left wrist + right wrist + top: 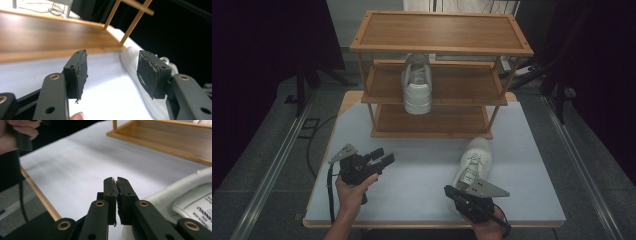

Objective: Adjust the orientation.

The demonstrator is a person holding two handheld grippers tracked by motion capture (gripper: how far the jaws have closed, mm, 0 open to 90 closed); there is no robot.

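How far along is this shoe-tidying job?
About halfway, it seems. One white sneaker already sits on the middle shelf of the wooden shoe rack. The second sneaker lies on the table by the right hand-held gripper, whose jaws are shut beside it. The left hand-held gripper is open, holding nothing. Shelving the second sneaker remains.

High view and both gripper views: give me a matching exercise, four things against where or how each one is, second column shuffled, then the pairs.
Things:
1. Shoe on the rack
2. Shoe on the table
3. Left gripper
4. Right gripper

States:
A. Jaws shut, nothing between them
B. On the white tabletop, in front of the rack's right end
C. Jaws open, nothing between them
D. On the middle shelf, one end over the front edge

Pairs: 1-D, 2-B, 3-C, 4-A
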